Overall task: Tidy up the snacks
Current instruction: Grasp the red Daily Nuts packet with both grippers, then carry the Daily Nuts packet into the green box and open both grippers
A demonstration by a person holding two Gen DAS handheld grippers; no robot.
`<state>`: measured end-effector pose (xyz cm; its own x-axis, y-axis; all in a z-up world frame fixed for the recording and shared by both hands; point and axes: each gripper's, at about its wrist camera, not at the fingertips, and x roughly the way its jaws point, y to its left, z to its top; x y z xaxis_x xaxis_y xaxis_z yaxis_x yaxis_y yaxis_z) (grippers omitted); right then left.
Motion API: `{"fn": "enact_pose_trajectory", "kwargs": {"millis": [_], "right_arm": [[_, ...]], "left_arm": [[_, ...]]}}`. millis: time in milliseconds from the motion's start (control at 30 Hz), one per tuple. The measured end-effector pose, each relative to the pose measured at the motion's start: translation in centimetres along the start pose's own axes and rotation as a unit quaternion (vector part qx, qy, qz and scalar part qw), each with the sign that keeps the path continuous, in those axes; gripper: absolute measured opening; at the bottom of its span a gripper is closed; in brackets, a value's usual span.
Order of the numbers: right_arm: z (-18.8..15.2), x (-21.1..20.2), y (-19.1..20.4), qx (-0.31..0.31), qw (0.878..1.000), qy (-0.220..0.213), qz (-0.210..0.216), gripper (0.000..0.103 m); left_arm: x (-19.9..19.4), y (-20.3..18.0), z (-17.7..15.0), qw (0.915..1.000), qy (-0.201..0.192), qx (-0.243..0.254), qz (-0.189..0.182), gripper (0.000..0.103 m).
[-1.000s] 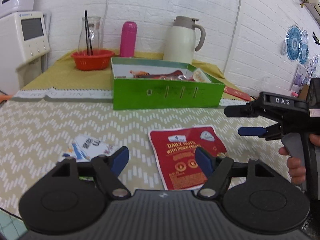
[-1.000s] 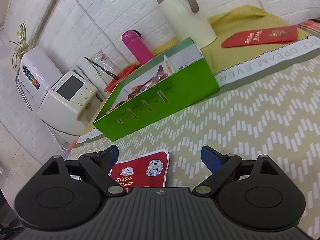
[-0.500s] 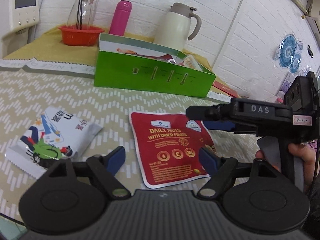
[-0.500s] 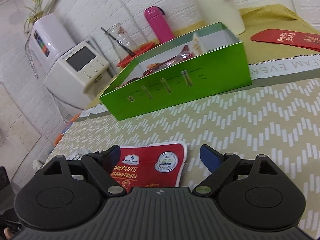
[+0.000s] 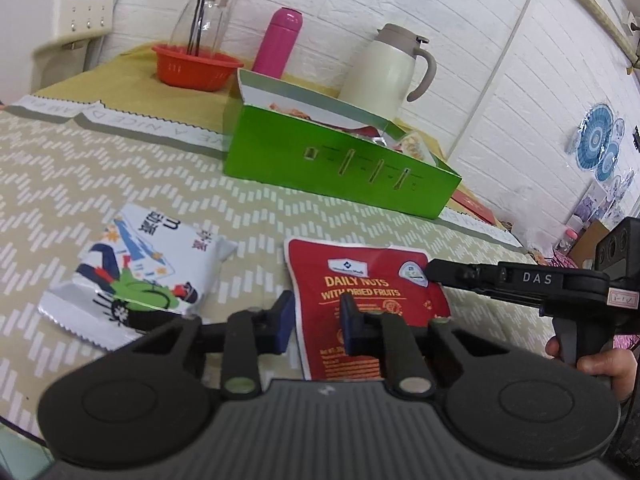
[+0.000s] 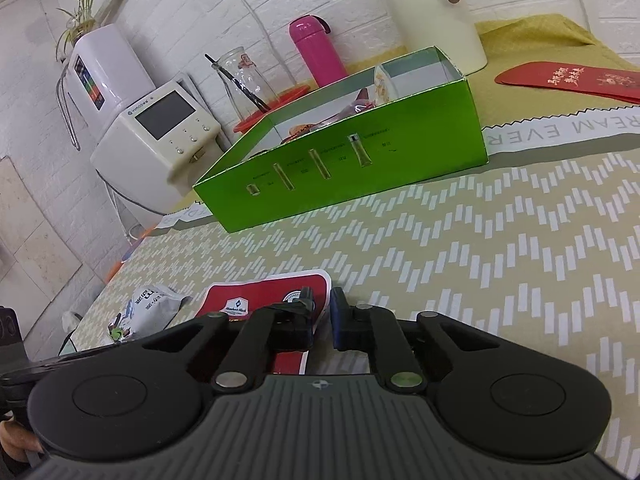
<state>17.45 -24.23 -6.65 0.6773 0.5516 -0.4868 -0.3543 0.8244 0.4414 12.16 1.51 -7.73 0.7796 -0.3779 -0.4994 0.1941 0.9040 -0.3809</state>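
A red "Daily Nuts" packet lies flat on the chevron tablecloth; it also shows in the right wrist view. A white and blue snack packet lies to its left, also in the right wrist view. An open green box holding snacks stands behind them, also in the right wrist view. My left gripper straddles the red packet's left edge, jaws partly closed. My right gripper is nearly shut at the packet's top right corner; its fingers show in the left wrist view.
A cream thermos jug, a pink bottle and an orange basket holding a glass jar stand behind the box. A white appliance is at the far left. A red envelope lies to the right.
Both grippers have narrowed from wide open. The right gripper has come down onto the red packet's corner. The left gripper has moved in at the packet's left edge.
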Motion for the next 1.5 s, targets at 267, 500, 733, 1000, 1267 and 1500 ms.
{"fn": "enact_pose_trajectory", "kwargs": {"millis": [267, 500, 733, 1000, 1267, 1500], "right_arm": [[0.6, -1.9, 0.7, 0.005, 0.998, -0.052, 0.043, 0.008], [-1.1, -0.6, -4.8, 0.23, 0.958, -0.038, 0.17, 0.025], [-1.5, 0.1, -2.4, 0.198, 0.966, 0.009, 0.166, 0.047], [-1.4, -0.8, 0.1, 0.16, 0.973, -0.008, 0.165, 0.018], [-1.0, -1.9, -1.0, 0.194, 0.959, -0.041, 0.203, 0.017], [-1.6, -2.1, -2.4, 0.225, 0.952, -0.041, 0.203, 0.016]], "left_arm": [[-0.2, 0.5, -0.2, 1.0, -0.003, -0.005, 0.004, 0.0], [-0.2, 0.2, -0.3, 0.9999, -0.003, 0.006, 0.008, 0.0], [0.0, 0.3, -0.3, 0.9999, 0.0, 0.006, -0.008, 0.004], [-1.0, -0.6, -0.2, 0.9972, 0.015, 0.026, -0.068, 0.102], [-1.0, 1.8, -0.1, 0.9885, 0.015, -0.092, -0.119, 0.034], [-1.5, 1.5, -0.1, 0.9907, 0.006, -0.072, -0.115, 0.002]]}}
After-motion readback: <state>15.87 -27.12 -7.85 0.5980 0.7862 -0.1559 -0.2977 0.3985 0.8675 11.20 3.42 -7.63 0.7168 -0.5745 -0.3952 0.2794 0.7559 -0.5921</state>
